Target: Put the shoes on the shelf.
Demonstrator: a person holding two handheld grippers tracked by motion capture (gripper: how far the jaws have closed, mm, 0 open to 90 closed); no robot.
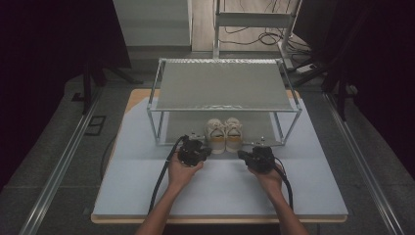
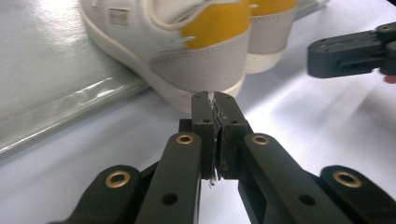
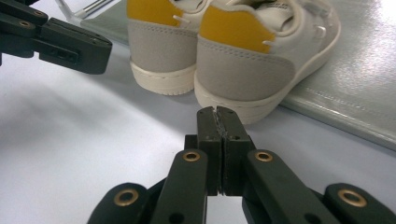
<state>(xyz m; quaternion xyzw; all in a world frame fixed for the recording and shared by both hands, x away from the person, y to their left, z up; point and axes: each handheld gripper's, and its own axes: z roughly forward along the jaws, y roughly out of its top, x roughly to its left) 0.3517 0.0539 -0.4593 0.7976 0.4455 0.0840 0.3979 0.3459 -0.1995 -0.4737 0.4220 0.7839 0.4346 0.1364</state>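
Shoes sit heels-out between 2 closed, empty claws.

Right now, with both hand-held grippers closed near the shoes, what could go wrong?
1. The left hand-held gripper and right hand-held gripper are shut, so they may push the shoes deeper under the rack rather than grasp them.
2. The heels overhang the lower shelf edge; a nudge may tip a shoe.

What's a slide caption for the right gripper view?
Right gripper, jaws shut and empty, faces the heels of a white-and-yellow pair of shoes at the shelf's edge.
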